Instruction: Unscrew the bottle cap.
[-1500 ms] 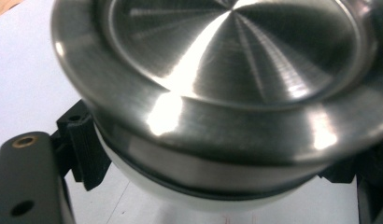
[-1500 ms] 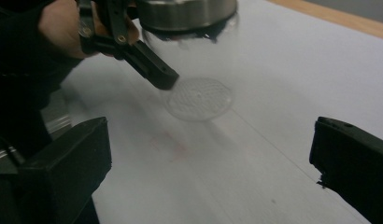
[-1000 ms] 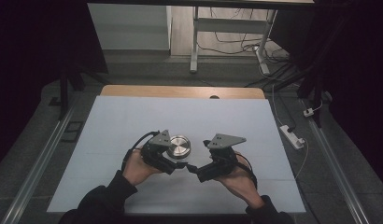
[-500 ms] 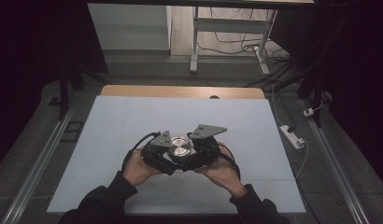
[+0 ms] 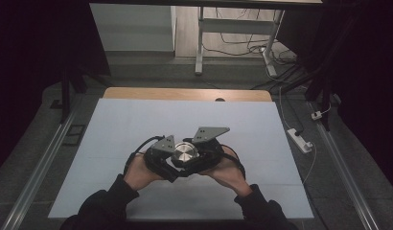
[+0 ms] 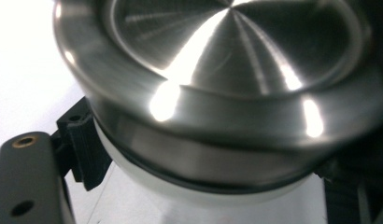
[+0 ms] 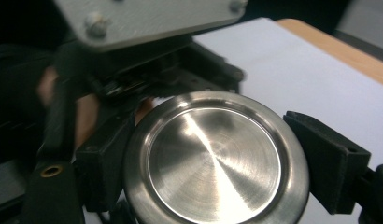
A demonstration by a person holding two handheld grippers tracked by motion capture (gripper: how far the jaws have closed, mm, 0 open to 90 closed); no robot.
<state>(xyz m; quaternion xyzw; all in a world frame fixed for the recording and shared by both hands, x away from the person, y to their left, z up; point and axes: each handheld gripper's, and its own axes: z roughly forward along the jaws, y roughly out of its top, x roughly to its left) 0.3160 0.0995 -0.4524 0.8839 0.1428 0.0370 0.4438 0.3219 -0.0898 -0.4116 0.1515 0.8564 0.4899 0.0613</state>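
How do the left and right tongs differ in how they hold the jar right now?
The left tongs clamp the jar lower down, on its pale body under the steel lid; the right tongs clamp the lid's rim, one pad on each side. The left tongs reach in from the jar's left, the right tongs from its right. The right tongs have just been closing onto the lid. Both are shut on the same jar above the table.

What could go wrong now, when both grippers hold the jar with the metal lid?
1. The right gripper has just closed on the smooth metal lid; if it turns, the pads may slip on the rim.
2. The left gripper grips the pale jar body just under the lid; a weak hold could let the jar turn with the lid.
3. The jar sits close to the near edge of the table.
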